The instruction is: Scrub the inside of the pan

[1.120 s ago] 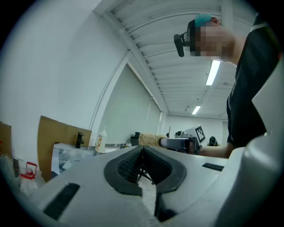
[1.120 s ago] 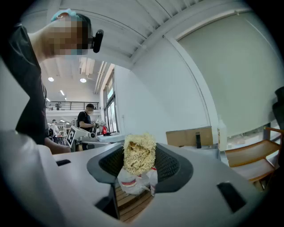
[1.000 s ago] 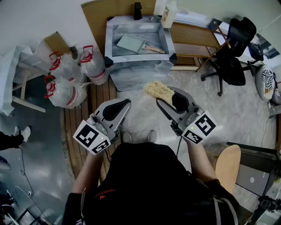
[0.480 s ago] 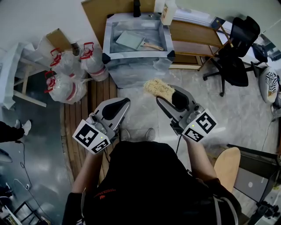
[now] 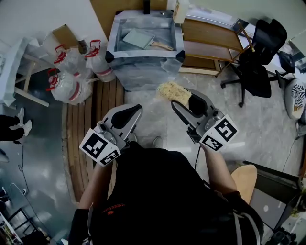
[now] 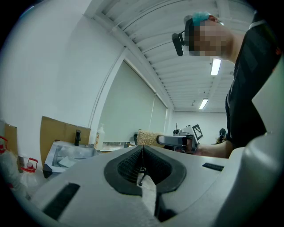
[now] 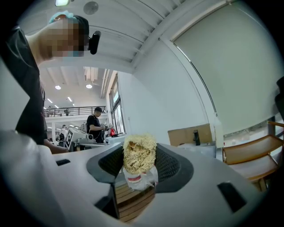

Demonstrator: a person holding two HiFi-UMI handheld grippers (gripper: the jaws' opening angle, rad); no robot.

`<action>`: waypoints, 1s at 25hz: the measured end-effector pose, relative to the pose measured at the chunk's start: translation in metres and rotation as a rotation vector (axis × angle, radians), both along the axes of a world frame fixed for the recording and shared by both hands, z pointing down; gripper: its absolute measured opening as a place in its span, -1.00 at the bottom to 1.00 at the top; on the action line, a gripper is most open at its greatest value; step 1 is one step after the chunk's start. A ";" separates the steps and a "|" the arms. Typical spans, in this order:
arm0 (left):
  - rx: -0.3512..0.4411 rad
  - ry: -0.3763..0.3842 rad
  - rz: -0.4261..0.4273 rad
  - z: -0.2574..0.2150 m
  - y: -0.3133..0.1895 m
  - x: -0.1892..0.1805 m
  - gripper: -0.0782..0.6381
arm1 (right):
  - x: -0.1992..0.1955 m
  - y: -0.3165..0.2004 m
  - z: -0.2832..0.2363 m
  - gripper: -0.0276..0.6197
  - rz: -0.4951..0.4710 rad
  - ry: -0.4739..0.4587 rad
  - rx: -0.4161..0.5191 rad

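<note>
The left tongs (image 5: 134, 113) are closed with nothing between them; the left gripper view shows the two black ribbed pads meeting in a thin line (image 6: 142, 153). The right tongs (image 5: 184, 99) are clamped on a straw-coloured fibre scrubber (image 5: 173, 92). In the head view the scrubber sticks out past the tips toward 11 o'clock. In the right gripper view the scrubber (image 7: 139, 153) stands upright between the pads, and a white wrapper with a red band sits at its lower end. Both tongs are held in the air in front of the person, well apart from each other, the left at 9 o'clock of the right.

The pale green square pan with a wooden handle (image 5: 137, 38) lies inside a grey lined tub with black corners (image 5: 143, 54), at 12 o'clock of the head view and well apart from both tongs. The handle points toward 4 o'clock. A white plastic bottle (image 5: 179, 10) stands at the tub's far right corner, beside a wooden shelf unit (image 5: 210, 33) at 1 o'clock. A black office chair (image 5: 258, 62) stands at 2 o'clock. Clear plastic jugs with red handles (image 5: 69, 88) sit on the floor at 10 o'clock, next to a strip of wooden slats (image 5: 103, 103) that runs down the left side of the pale floor.
</note>
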State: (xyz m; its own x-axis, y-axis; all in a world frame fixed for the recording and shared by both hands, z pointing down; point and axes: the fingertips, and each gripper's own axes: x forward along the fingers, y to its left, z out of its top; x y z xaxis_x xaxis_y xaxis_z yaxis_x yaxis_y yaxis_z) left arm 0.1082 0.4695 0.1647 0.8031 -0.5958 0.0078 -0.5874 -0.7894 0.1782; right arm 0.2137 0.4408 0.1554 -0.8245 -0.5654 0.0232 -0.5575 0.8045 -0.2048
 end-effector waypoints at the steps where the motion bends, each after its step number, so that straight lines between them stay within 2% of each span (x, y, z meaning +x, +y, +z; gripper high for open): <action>1: -0.001 -0.003 -0.005 0.000 0.000 0.002 -0.72 | 0.002 0.000 0.000 -0.28 -0.004 -0.001 0.003; 8: 0.008 -0.008 -0.025 0.001 -0.019 0.006 -0.72 | 0.008 -0.015 0.000 -0.28 -0.019 -0.001 0.017; 13: 0.006 0.002 -0.021 0.012 -0.050 0.002 -0.72 | 0.006 -0.042 0.007 -0.28 -0.015 0.011 0.017; 19: 0.003 0.016 -0.001 0.022 -0.109 -0.011 -0.72 | -0.009 -0.098 0.020 -0.29 -0.003 0.032 -0.005; 25: -0.019 0.019 0.011 0.030 -0.192 -0.053 -0.72 | -0.053 -0.180 0.029 -0.29 0.003 0.061 -0.032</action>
